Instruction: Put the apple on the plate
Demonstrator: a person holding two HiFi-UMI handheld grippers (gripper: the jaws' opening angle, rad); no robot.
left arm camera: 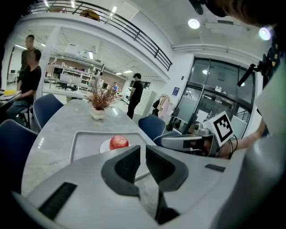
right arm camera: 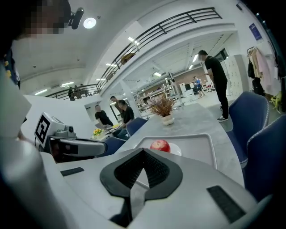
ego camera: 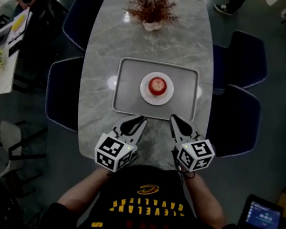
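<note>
Marble table (ego camera: 105,49), tray (ego camera: 128,89) with plate (ego camera: 154,100), 4 chairs (ego camera: 61,94)

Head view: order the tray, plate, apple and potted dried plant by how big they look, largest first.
1. tray
2. dried plant, branches included, though it stands farther from the camera
3. plate
4. apple

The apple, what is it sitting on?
The apple sits on a small white plate, which rests inside a grey tray on the marble table. It covers the plate's middle, so that part cannot be seen.
</note>
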